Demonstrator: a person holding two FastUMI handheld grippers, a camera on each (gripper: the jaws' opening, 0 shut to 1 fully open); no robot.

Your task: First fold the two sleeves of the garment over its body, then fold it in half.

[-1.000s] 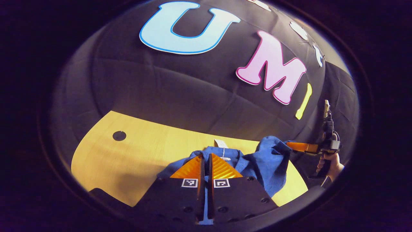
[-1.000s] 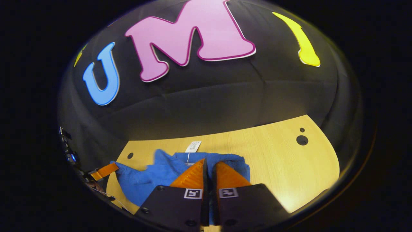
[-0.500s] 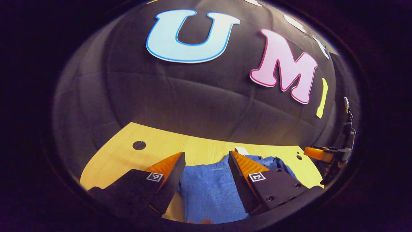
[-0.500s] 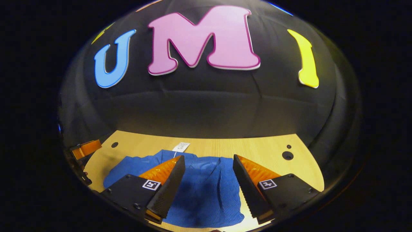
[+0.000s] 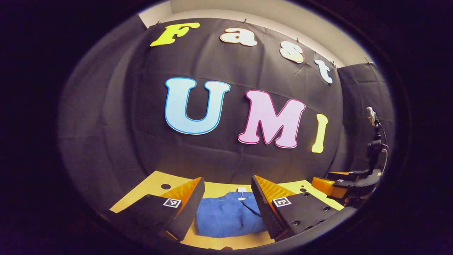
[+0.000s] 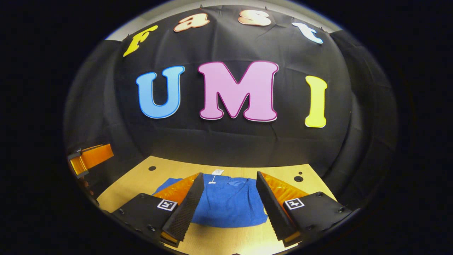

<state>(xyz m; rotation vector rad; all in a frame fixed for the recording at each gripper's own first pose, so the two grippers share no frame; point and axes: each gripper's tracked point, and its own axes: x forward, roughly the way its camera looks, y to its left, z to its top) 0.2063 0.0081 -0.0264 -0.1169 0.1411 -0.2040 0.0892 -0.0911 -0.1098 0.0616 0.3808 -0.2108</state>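
Both claws released, holding nothing: left gripper (image 5: pixel 226 193) and right gripper (image 6: pixel 228 191) hang above the table with jaws spread wide. Blue knit garment (image 6: pixel 226 200) lies as a compact folded rectangle on the pale wooden table (image 6: pixel 283 170), toward its far middle, small white tag (image 6: pixel 216 173) at the far edge. Task looks finished. Risk: soft knit layers may spring open or slide if a finger brushes them.

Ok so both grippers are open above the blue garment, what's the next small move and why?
Probably keep both clear and finish. The blue garment lies on the table as one compact folded block, no sleeve sticking out. The left gripper and right gripper are open, holding nothing, so regrasping would likely disturb the fold.
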